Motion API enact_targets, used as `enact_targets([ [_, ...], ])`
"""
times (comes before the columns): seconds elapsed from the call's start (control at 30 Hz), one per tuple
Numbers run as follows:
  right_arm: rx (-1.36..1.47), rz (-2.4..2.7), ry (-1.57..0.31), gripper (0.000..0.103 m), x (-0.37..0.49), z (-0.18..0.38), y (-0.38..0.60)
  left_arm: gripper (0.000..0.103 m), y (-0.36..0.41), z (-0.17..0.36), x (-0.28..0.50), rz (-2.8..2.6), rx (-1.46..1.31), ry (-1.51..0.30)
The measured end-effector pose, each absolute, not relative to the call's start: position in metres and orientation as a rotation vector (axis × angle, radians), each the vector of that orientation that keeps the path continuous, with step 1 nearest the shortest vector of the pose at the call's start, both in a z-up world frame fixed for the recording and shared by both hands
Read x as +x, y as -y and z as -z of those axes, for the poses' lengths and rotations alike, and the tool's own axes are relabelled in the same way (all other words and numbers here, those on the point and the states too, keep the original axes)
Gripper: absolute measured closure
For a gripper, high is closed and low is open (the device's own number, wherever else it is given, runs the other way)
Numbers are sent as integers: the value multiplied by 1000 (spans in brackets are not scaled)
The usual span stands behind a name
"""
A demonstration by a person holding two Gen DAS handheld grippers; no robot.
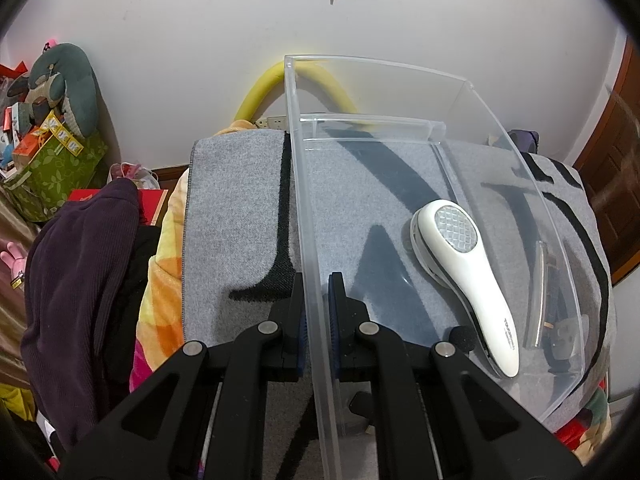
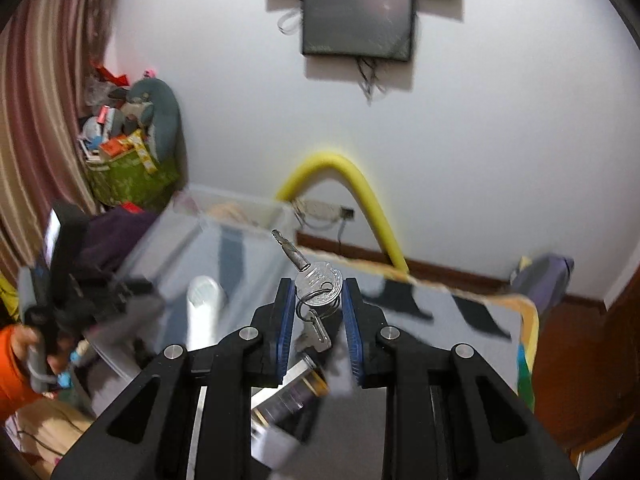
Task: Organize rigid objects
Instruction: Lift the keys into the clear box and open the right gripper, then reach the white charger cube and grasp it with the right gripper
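While the left gripper (image 1: pixel 316 304) pinches the bin (image 1: pixel 520 152) by its left wall, likely to steady it for loading, the right gripper (image 2: pixel 316 312) holds keys (image 2: pixel 318 290) raised over the mat (image 2: pixel 420 320), jaws pressed on the round key head so the bunch dangles below. The bin sits on the mat, and a white shaver (image 1: pixel 464 276) lies inside near its right wall. Next, probably: drop the keys in.
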State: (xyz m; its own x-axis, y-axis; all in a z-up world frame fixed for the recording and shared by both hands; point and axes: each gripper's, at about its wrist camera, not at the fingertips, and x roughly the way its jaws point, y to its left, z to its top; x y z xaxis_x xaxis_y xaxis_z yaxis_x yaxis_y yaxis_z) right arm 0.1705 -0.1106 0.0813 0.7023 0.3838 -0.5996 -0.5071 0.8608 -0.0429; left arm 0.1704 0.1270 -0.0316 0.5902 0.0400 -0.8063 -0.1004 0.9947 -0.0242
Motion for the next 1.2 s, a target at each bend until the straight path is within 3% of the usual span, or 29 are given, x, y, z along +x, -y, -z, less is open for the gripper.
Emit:
enact_targets([
  [0.23,-240,-583,-626,81,191,-87,36,95,-129,32,170,-74,-76,-933],
  [0.6,-459,-481,-856,81,245,1,-47,95,-132,32,169,-58,-90,-931],
  [0.8,-392,-502,-906,72,247,1,-33,94,-132,33,170,-56,-94,-931],
  [0.97,-316,-533,-841,71,234,-32,5,94,-132,33,170,-57,-94,-931],
  [1.03,-307,-522,-807,68,224,-45,25,94,-132,33,170,-58,-92,-931],
  [1.1,-301,-506,-779,57,214,-50,40,94,-132,34,169,-61,-90,-931],
  [1.2,-310,-486,-771,55,200,-48,66,94,-131,34,169,-63,-88,-932],
])
